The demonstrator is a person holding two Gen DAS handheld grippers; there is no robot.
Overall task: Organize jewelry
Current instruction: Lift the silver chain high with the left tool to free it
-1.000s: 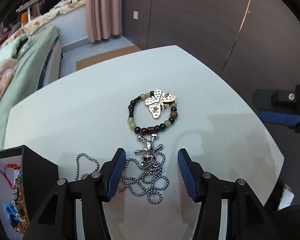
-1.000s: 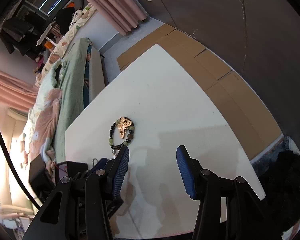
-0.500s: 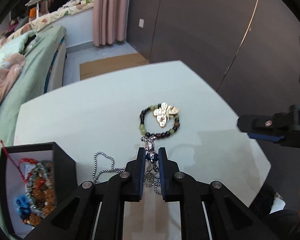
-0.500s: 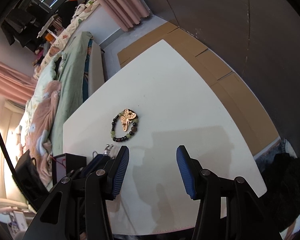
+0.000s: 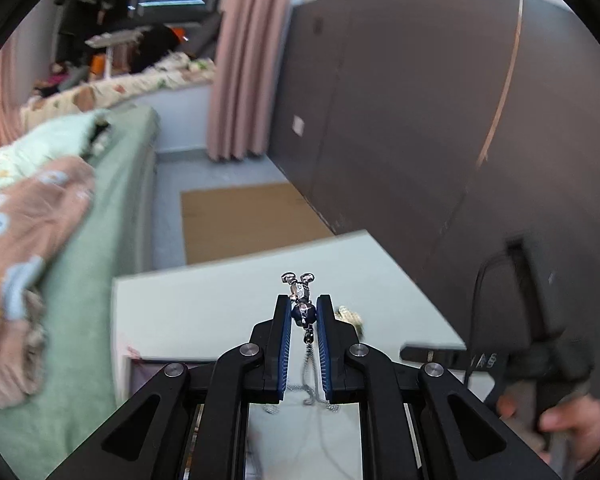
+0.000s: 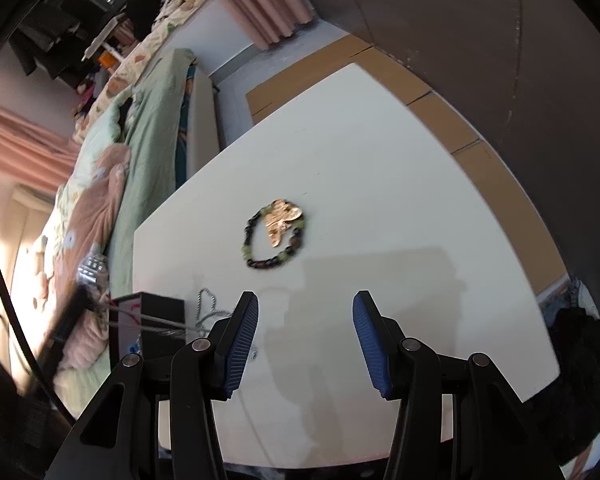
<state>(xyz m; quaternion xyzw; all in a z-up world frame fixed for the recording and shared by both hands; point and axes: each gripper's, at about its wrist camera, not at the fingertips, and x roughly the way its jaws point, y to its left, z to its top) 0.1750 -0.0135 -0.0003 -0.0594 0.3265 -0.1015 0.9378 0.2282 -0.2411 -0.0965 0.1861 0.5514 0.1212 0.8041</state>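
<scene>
Left claw [image 5: 304, 316] is clenched on the silver pendant [image 5: 303, 312] of the chain necklace [image 5: 309, 364], lower centre of the left wrist view; pendant's top pokes out past the blue pads [image 5: 285, 340], chain hangs down between the fingers toward the white table [image 5: 204, 312]. Pendant looks lifted off the table, but how much of the chain touches is unclear from the blur. Right claw [image 6: 305, 334] is released, blue pads wide apart, nothing between them, lower centre of the right wrist view above the table [image 6: 380, 184]. Beaded bracelet [image 6: 274, 238], green and dark beads, lies flat mid-frame in the right wrist view, with a gold butterfly brooch [image 6: 281, 222] resting across its upper right part, touching it. Both well apart from the right claw. Black jewelry box [image 6: 148, 322] sits at the lower left of the right wrist view near the table's left edge; contents too hidden to tell. A stretch of silver chain [image 6: 206, 306] lies on the table just beside the box, another strand pulled taut across the box top toward frame left. Bed [image 5: 100, 216] with green cover fills the left of the left wrist view. Person's hand [image 5: 568, 420] at lower right there, blurred.
</scene>
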